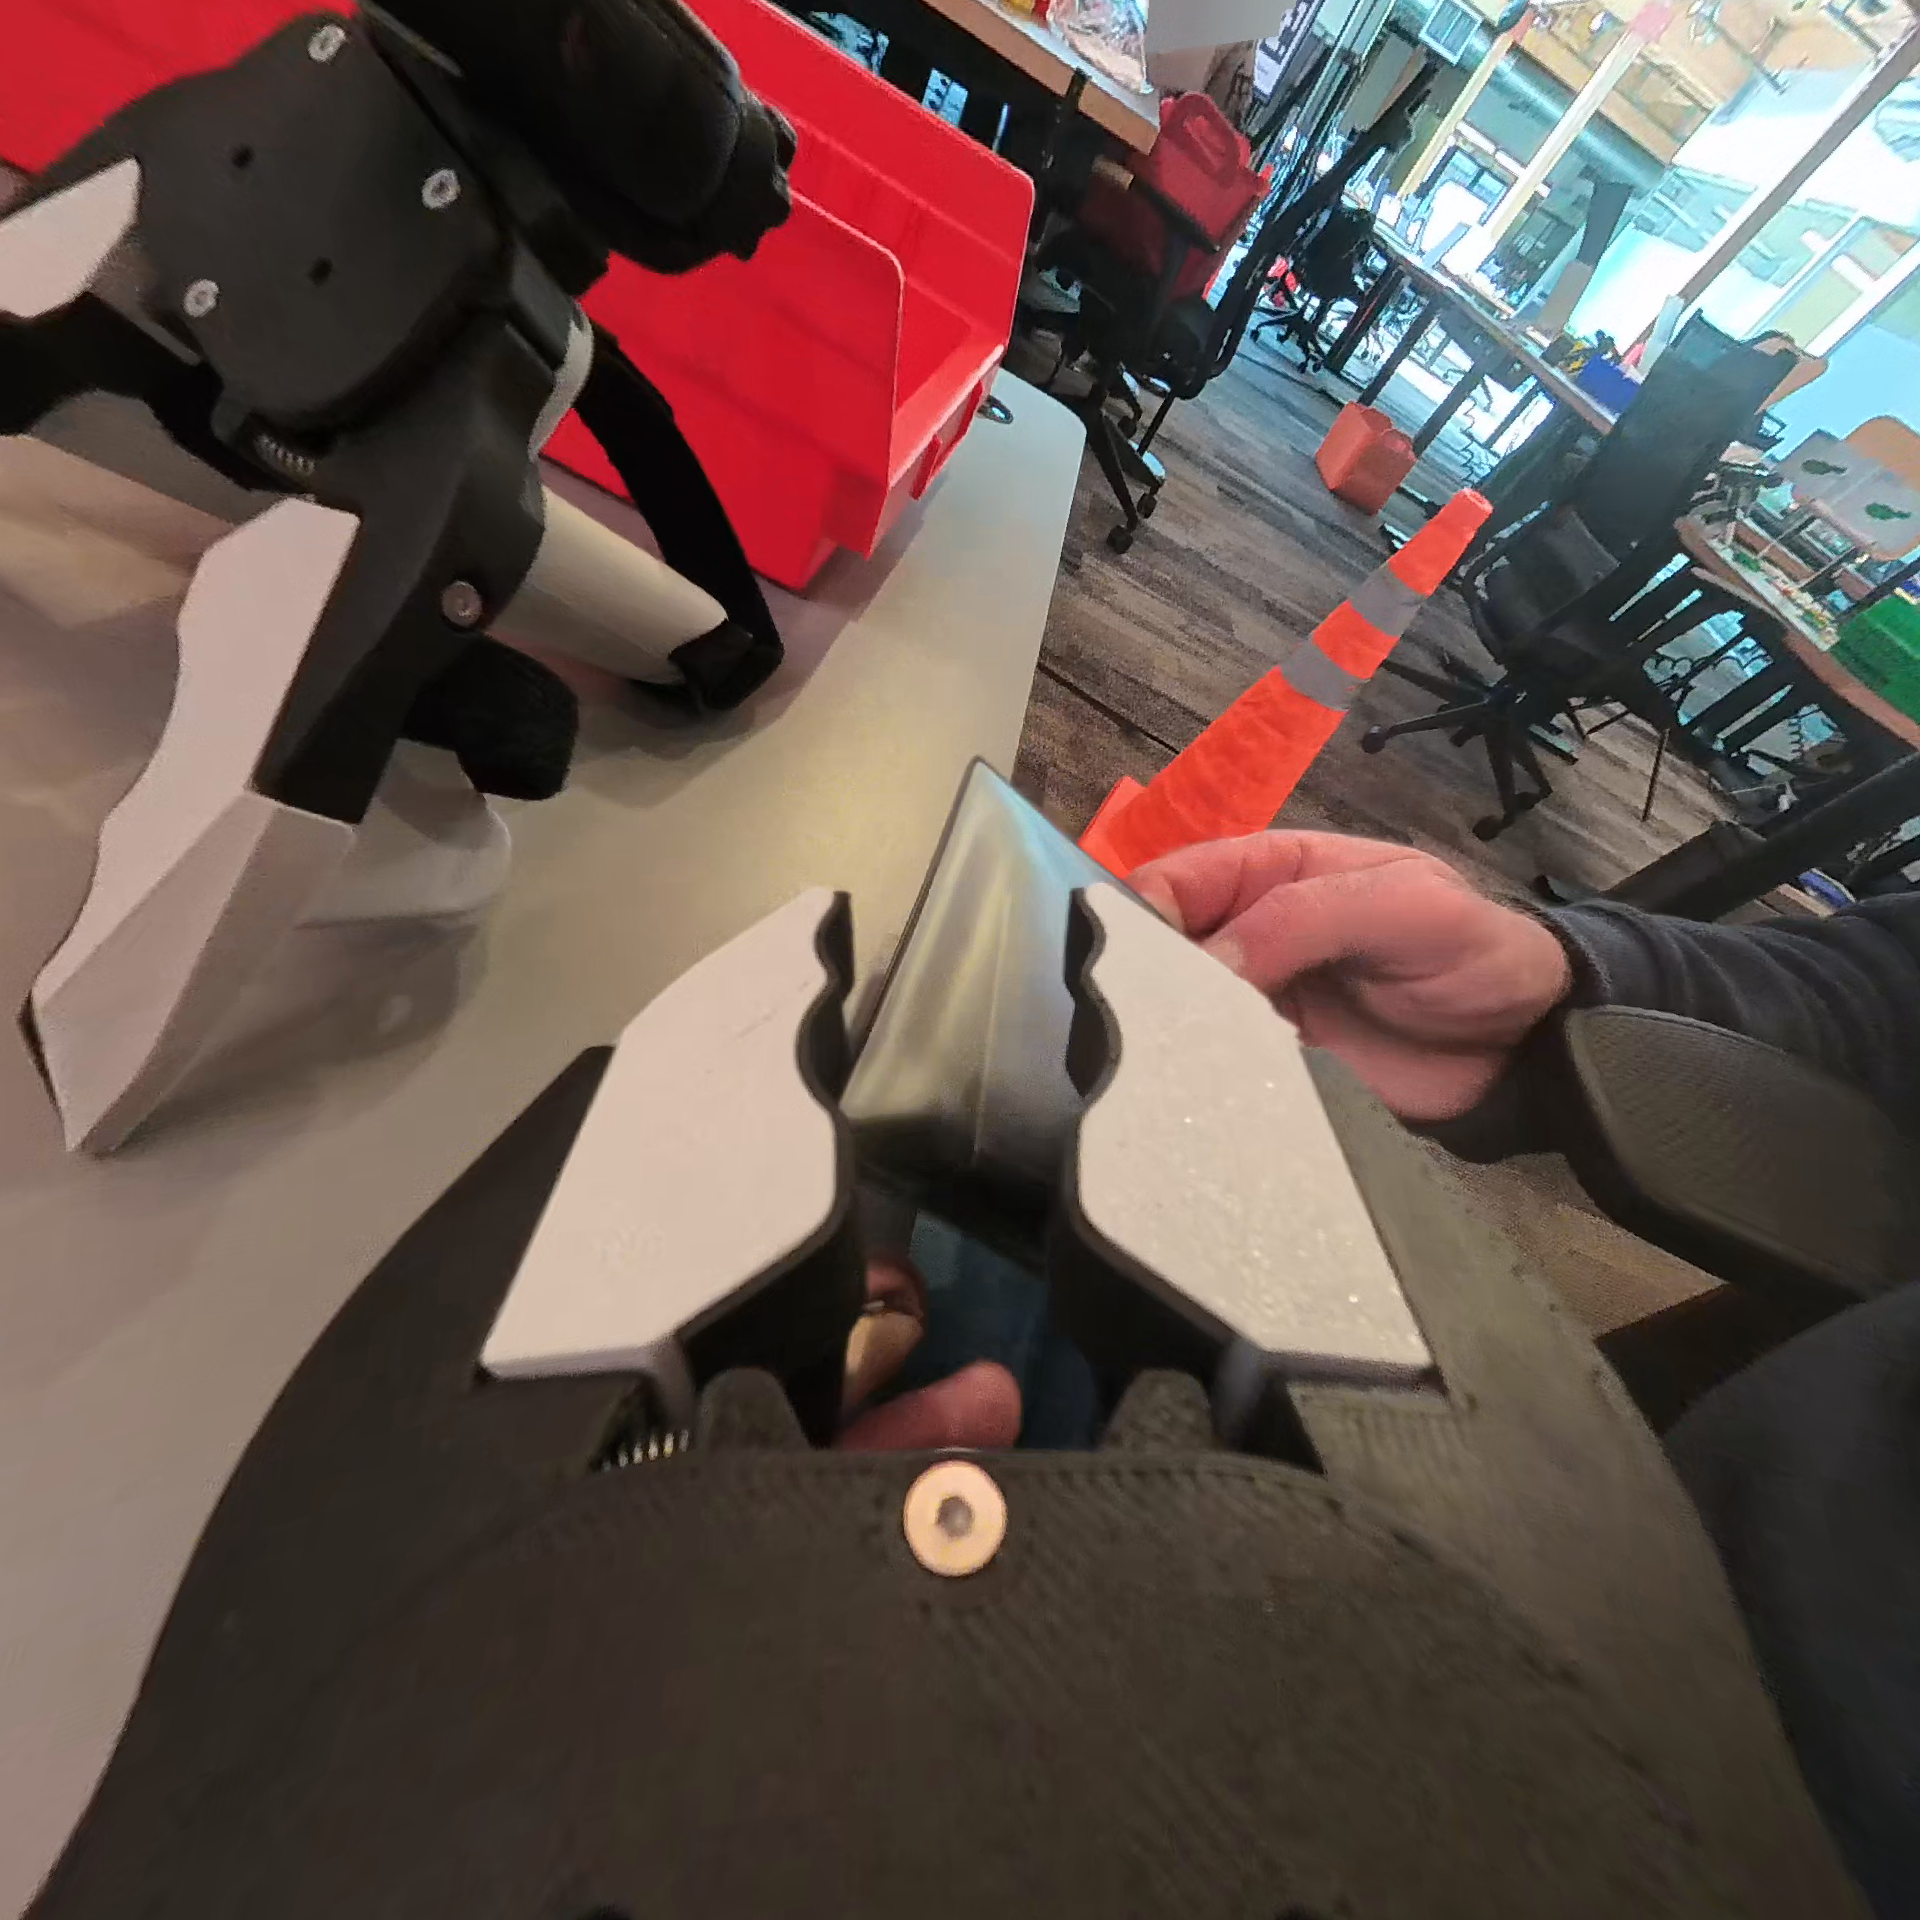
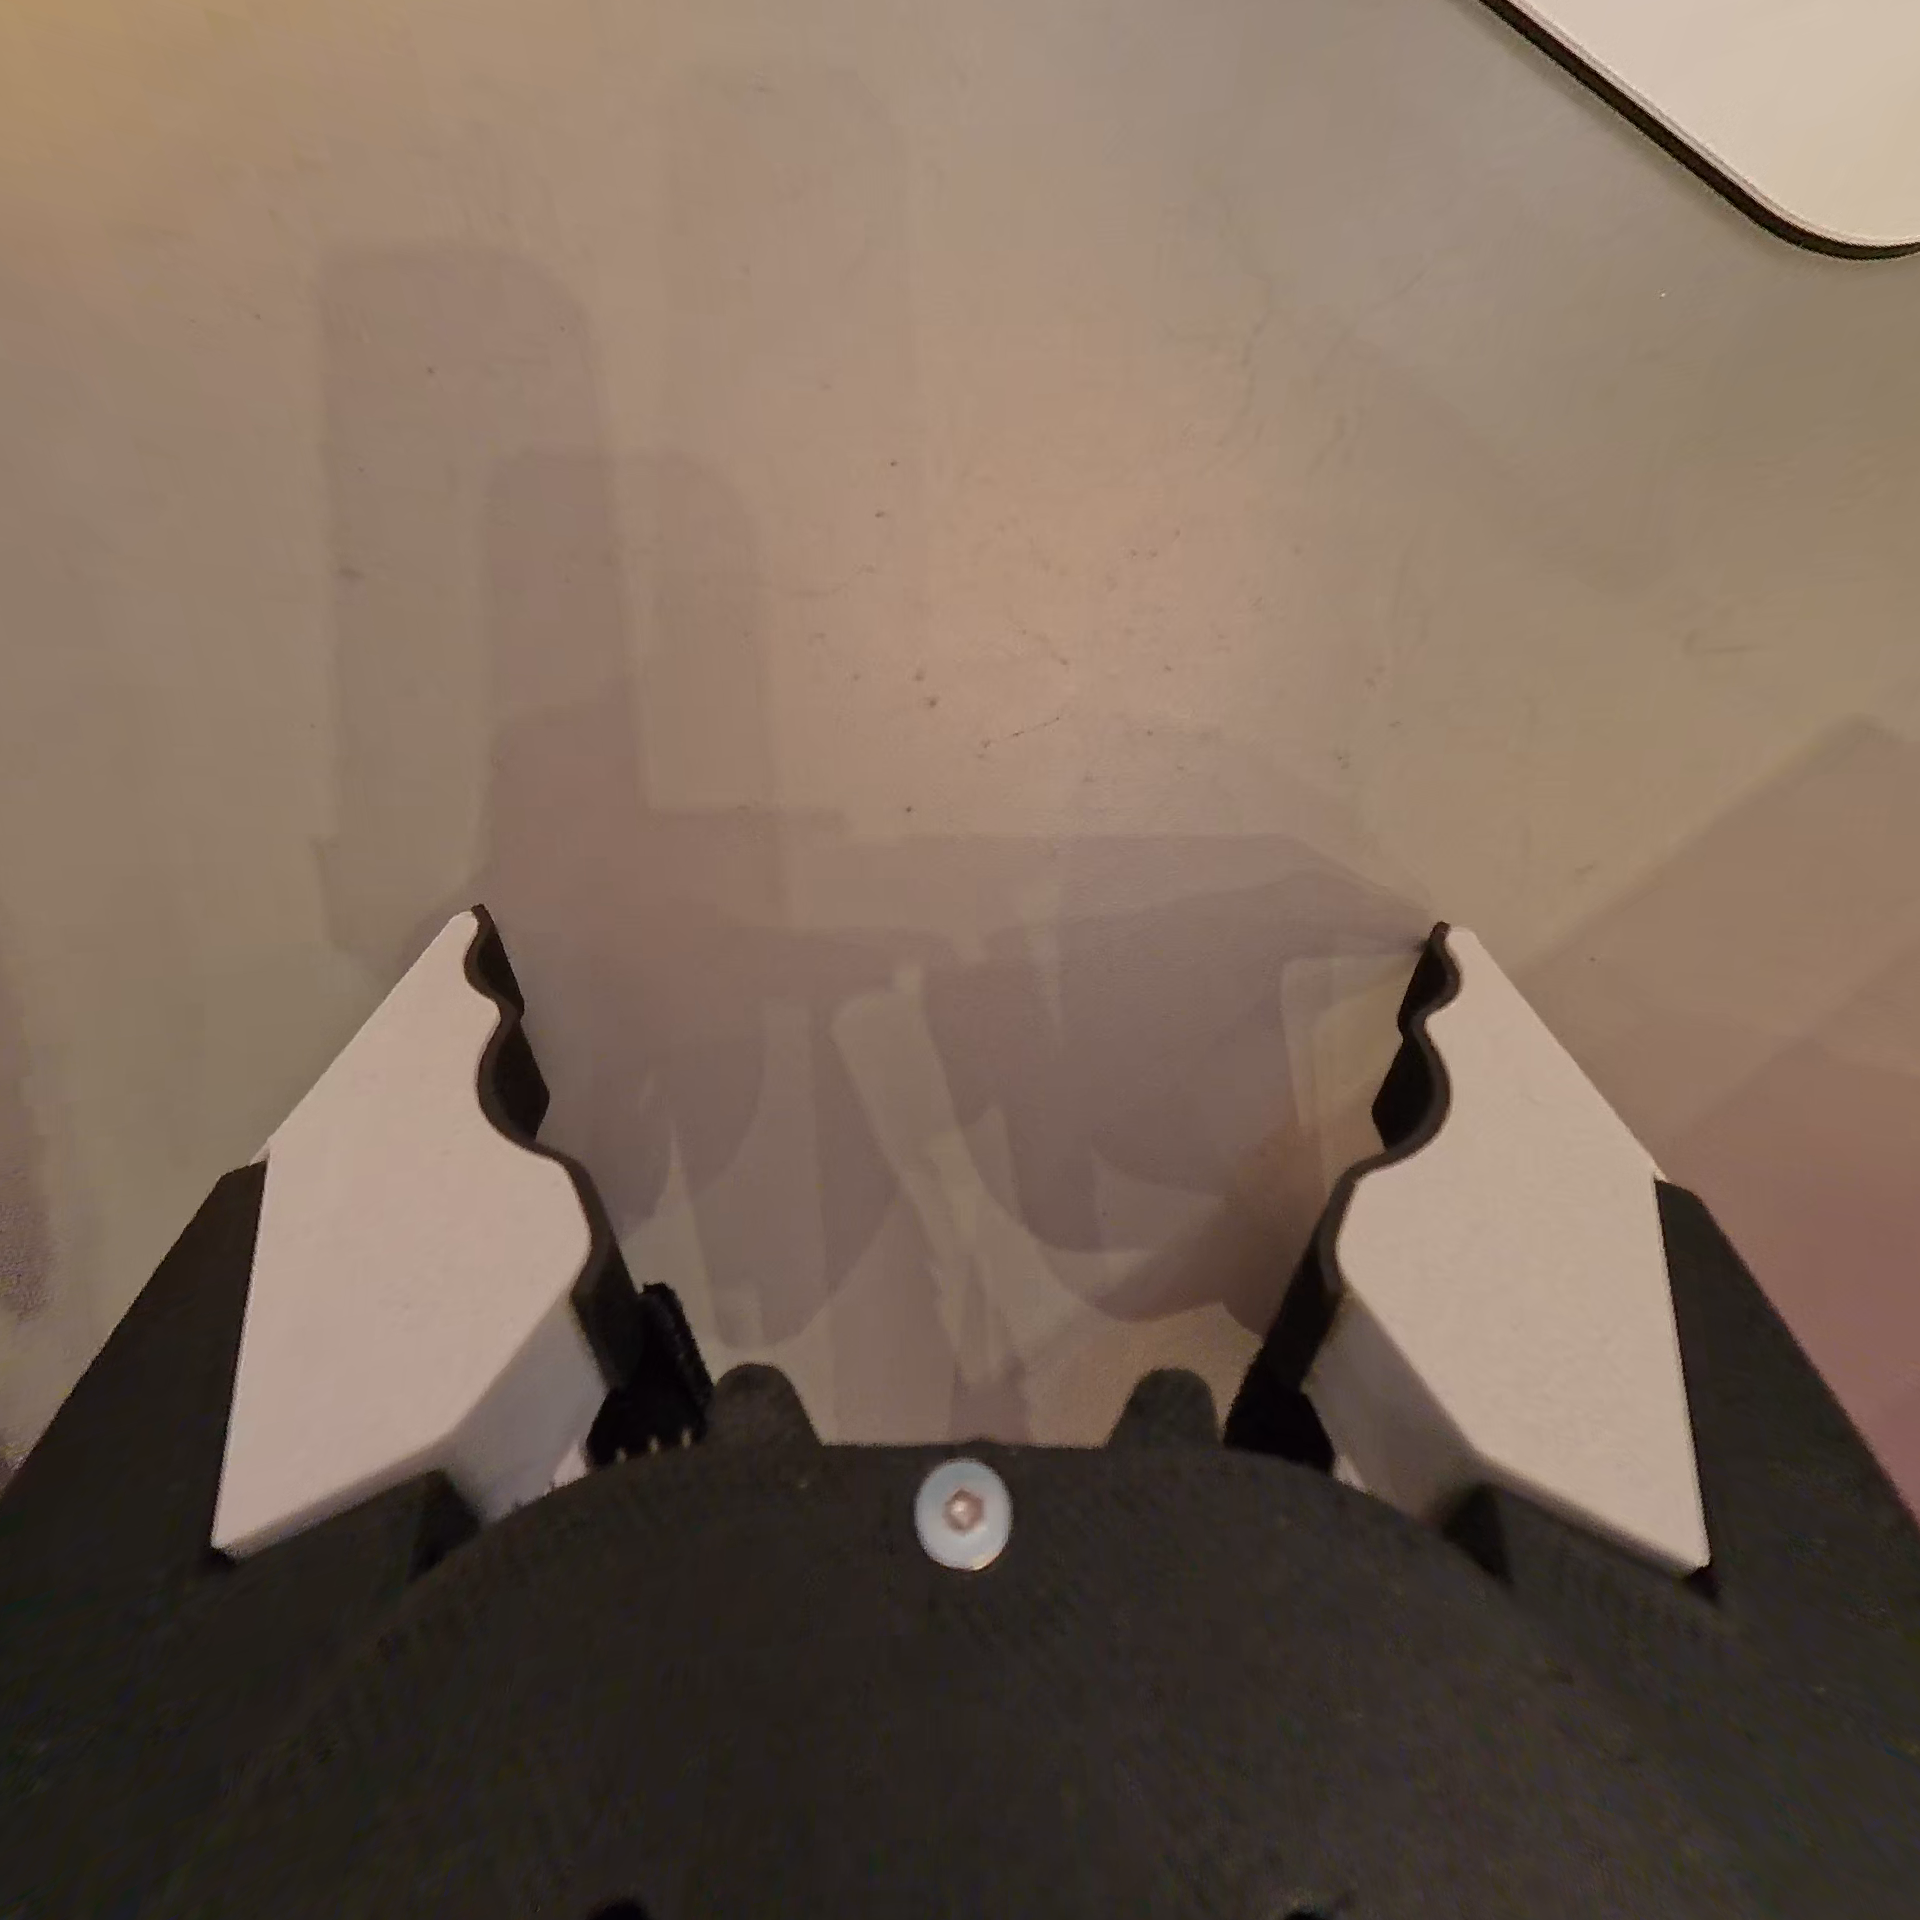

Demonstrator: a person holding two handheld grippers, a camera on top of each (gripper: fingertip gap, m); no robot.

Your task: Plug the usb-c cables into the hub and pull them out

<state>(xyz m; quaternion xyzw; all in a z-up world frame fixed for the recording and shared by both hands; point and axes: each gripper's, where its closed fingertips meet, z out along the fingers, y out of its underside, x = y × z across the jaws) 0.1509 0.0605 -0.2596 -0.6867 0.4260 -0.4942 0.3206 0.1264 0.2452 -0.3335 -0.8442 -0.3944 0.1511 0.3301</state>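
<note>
The left wrist view is looking forward and slightly down along its own white fingers (image 1: 686,1132), across the edge of the pale grey table (image 1: 727,831) toward a room of desks and black office chairs (image 1: 1590,592). The right wrist view is facing almost straight down, very near the same pale table (image 2: 935,468), its fingertips close to the surface. Both views are sharing only that tabletop.

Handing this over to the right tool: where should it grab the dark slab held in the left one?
Probably the far tip of the dark slab, beyond the left tool's fingertips, pinching its flat faces. Come from the table side: a bare hand holds the opposite edge, the left tool clamps the near half.
</note>
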